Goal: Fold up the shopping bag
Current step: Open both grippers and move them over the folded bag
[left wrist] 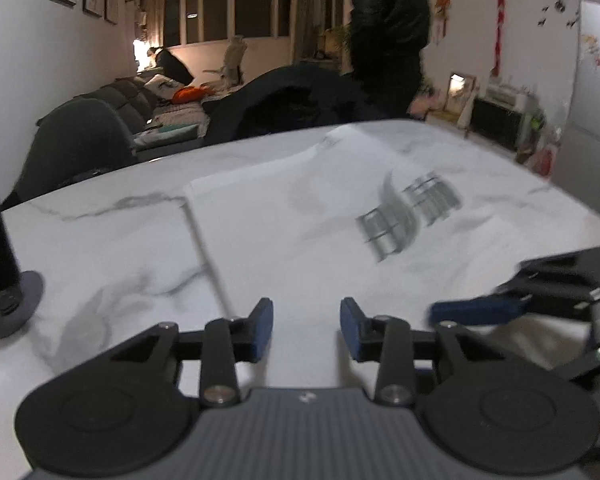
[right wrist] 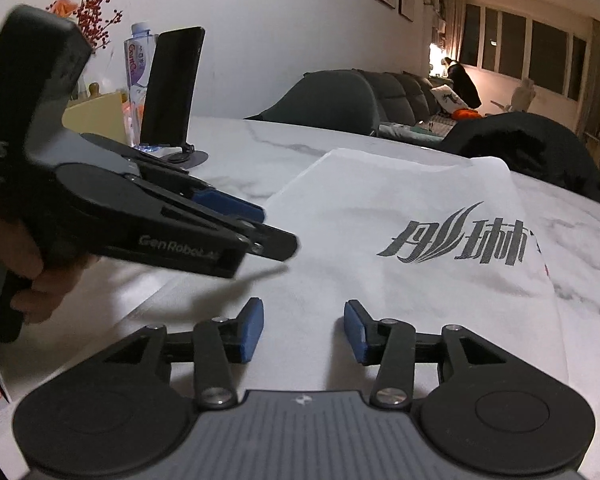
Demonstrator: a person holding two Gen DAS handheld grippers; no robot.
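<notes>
A white shopping bag (left wrist: 300, 208) (right wrist: 380, 208) lies flat on the marble table (left wrist: 100, 260), with a grey printed logo (right wrist: 456, 244) facing up. My left gripper (left wrist: 307, 328) is open just above the bag's near edge, with nothing between its fingers. My right gripper (right wrist: 304, 328) is also open and empty over the bag's near part. The right wrist view shows the left gripper (right wrist: 278, 229) held in a hand, reaching in from the left over the bag's left side. One blue pad (left wrist: 476, 312) of the right gripper enters the left wrist view from the right.
A phone on a stand (right wrist: 172, 88), a water bottle (right wrist: 138, 64) and a yellow box (right wrist: 96, 114) are at the table's left end. A dark coat (left wrist: 300, 100) hangs past the far edge beside a green chair (left wrist: 76, 140). A person in black (left wrist: 388, 32) stands behind.
</notes>
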